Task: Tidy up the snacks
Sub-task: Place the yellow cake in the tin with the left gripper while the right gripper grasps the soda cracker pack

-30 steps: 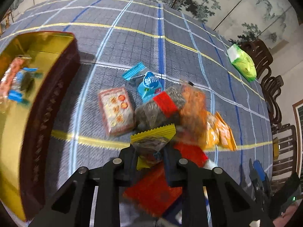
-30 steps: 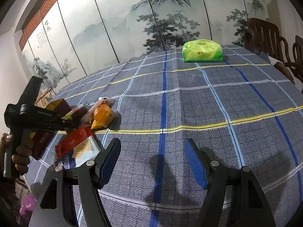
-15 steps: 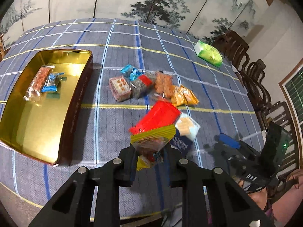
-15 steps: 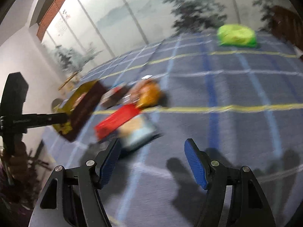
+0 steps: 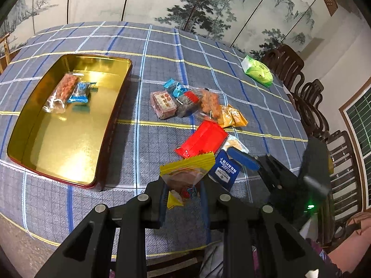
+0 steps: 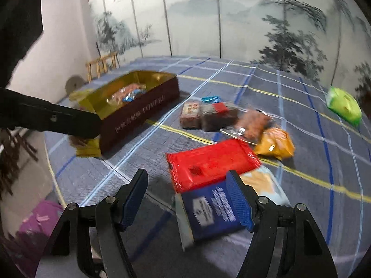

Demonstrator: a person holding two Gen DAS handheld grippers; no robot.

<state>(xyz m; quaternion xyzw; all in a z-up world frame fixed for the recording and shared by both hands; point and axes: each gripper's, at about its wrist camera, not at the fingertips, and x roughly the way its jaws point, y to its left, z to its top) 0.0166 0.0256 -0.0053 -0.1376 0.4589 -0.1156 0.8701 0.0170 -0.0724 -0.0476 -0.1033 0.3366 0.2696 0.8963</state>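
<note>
I have the left gripper (image 5: 183, 188) clamped on a yellow-edged snack packet (image 5: 186, 173), lifted clear to carry toward the gold tin (image 5: 111, 125), while my right gripper (image 6: 187, 199) hangs open over the blue packet (image 6: 211, 213) beside the tin.

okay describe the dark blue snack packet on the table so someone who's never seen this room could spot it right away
Start at the gold-lined tin on the checked tablecloth, then look to the loose pile of snacks beside it. At the pile's near end lies a big red packet; the dark blue packet lies flat against its near edge. It is the only navy one, with white lettering and a white emblem.
</note>
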